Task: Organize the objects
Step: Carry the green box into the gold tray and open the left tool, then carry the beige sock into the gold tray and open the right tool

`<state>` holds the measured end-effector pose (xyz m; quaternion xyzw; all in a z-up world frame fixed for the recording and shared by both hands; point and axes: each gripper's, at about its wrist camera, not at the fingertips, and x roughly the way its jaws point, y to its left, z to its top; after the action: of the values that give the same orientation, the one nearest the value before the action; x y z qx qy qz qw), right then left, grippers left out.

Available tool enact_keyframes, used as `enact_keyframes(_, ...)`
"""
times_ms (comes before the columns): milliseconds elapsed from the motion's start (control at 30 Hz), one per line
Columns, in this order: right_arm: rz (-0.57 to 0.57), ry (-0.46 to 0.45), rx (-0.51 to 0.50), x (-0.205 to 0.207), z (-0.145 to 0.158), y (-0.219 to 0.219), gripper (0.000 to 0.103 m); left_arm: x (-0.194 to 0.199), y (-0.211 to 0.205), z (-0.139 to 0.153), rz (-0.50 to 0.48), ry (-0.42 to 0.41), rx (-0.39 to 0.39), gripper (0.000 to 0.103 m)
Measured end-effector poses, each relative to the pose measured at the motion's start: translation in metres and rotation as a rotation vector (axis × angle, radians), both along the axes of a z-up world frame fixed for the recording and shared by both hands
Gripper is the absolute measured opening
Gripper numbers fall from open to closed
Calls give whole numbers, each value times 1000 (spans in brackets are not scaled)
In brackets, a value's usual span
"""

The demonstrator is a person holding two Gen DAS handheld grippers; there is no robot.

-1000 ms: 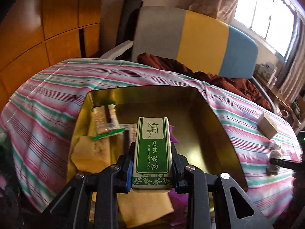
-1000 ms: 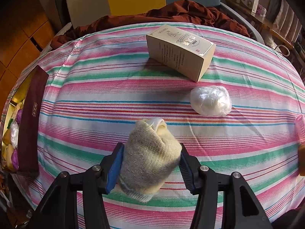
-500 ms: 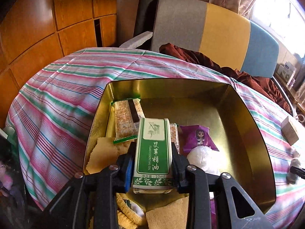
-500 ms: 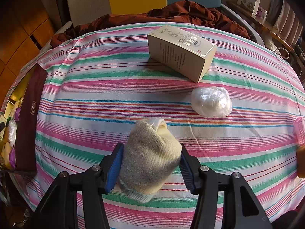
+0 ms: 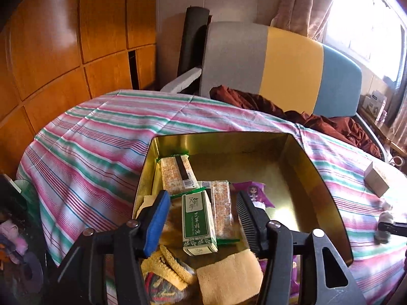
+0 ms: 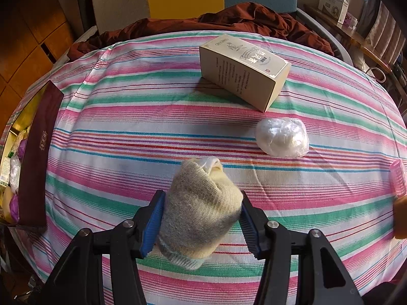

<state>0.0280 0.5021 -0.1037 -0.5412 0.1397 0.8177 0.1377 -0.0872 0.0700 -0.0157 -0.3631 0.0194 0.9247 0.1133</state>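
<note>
Gold tin (image 5: 320, 178) crowded with snack packets (image 5: 175, 175); left tongs (image 5: 201, 218) spread around green box (image 5: 197, 223), right tongs (image 6: 201, 218) clamping rolled sock (image 6: 201, 211).

pink roller (image 6: 398, 178) cut off, tin (image 6: 33, 152) half-seen

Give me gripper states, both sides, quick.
Left gripper: open, green box lying free in the tin.
Right gripper: shut on the sock.

Left gripper (image 5: 201, 219) fingers spread wide, right gripper (image 6: 199, 216) fingers clamped
</note>
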Motion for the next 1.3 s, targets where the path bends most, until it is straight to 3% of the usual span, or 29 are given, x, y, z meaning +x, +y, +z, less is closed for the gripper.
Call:
enact_keyframes(333,57,2,-9,-1,2,-14,56,29,-2,17,-34,34,20,62)
enact_keyframes(933,186,-4,-43,-10,5,-85,56,55,-9,10,-61,9,45,64)
enact_keyframes(1300,208,114,-115,-24,27,-119,55,60,-17,5,-59,-8,42,65)
